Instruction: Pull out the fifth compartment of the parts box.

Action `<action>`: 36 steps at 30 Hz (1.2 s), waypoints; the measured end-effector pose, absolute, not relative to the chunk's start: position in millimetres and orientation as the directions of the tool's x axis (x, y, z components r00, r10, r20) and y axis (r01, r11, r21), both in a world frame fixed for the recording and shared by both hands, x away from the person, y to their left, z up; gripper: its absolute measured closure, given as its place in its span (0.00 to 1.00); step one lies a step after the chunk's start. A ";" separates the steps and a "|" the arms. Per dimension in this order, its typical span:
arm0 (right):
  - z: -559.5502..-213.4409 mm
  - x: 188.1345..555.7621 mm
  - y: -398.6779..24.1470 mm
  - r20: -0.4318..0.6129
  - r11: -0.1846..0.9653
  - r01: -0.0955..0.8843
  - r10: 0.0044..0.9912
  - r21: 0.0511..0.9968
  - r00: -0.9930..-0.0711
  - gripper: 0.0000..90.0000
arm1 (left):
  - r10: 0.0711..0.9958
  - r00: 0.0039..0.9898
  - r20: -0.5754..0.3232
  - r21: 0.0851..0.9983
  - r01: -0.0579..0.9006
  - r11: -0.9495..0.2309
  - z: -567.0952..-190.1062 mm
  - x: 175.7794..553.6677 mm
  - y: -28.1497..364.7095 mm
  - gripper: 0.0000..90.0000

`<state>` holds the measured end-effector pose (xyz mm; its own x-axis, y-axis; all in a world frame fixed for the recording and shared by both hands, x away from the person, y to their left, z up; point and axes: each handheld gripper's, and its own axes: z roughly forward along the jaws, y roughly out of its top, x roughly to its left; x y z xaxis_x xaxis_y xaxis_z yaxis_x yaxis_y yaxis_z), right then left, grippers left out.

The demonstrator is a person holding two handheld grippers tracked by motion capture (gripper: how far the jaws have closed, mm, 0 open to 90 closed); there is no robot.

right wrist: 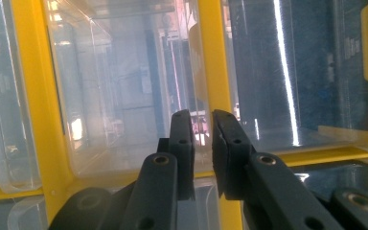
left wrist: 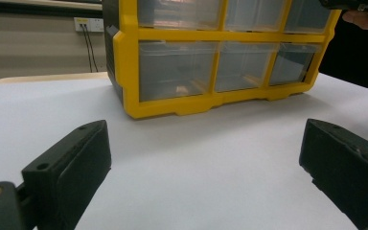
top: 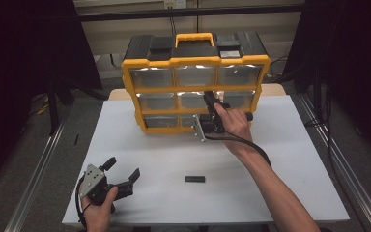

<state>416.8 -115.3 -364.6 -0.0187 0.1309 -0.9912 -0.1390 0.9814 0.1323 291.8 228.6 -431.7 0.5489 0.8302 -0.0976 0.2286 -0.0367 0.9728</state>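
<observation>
The left gripper (top: 123,172) rests near the front left corner of the white table (top: 290,159), held in the person's left hand (top: 98,207), its jaws spread wide with bare table between them. Right of it, well apart, a small black block (top: 194,179) lies flat on the table. At the back stands a yellow and black drawer cabinet (top: 195,61) with clear drawers. The right gripper (right wrist: 202,132) is up against the cabinet's front, its jaws nearly pressed together at the front edge of a clear drawer (right wrist: 124,86) in the middle row; whether they pinch its lip I cannot tell
</observation>
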 end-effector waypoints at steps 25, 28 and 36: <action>-364.3 408.5 -115.8 -0.992 0.981 -0.151 0.122 0.123 -0.016 0.89 | 0.826 0.555 -0.097 0.973 0.227 -0.038 -431.5 291.3 227.3 0.04; -364.3 407.9 -115.8 -0.992 0.980 -0.152 0.125 0.126 -0.016 0.89 | 0.827 0.554 -0.100 0.973 0.227 -0.034 -431.4 291.3 227.0 0.04; -364.0 404.3 -114.9 -0.992 0.979 -0.164 0.121 0.122 -0.016 0.88 | 0.825 0.556 -0.098 0.973 0.226 -0.037 -431.5 291.5 226.7 0.04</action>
<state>404.3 -114.9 -364.0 -0.0164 0.1212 -0.9925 -0.1642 0.9788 0.1222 291.5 226.7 -431.5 0.5561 0.8254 -0.0977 0.2261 -0.0371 0.9734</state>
